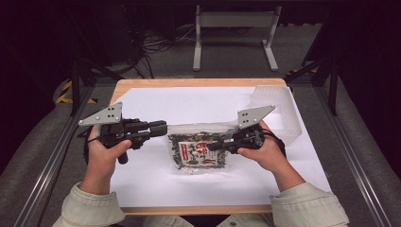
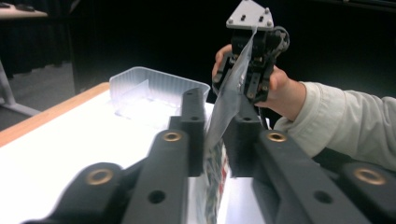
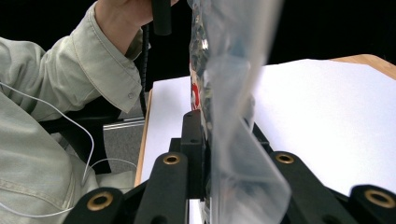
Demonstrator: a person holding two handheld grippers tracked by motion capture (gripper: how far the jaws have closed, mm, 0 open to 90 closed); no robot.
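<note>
A clear plastic bag (image 1: 198, 151) of dark green flakes with a red-and-white label hangs stretched between my two grippers above the white sheet. My left gripper (image 1: 163, 127) points right and has the bag's left edge between its jaws. In the left gripper view the bag (image 2: 233, 79) fills the narrow gap of the left gripper (image 2: 217, 108) and touches both pads. My right gripper (image 1: 213, 145) points left, shut on the bag's right edge. In the right gripper view the film (image 3: 229, 56) runs up from between the right gripper's (image 3: 222, 122) jaws. The right gripper (image 2: 247, 86) faces me across the bag.
A translucent plastic tub (image 1: 279, 109) stands at the far right of the white sheet (image 1: 156, 184), and shows as a tub (image 2: 154, 88) behind the jaws. The wooden tabletop (image 1: 189, 82) ends just beyond it. A metal stand (image 1: 234, 33) and cables sit on the floor behind.
</note>
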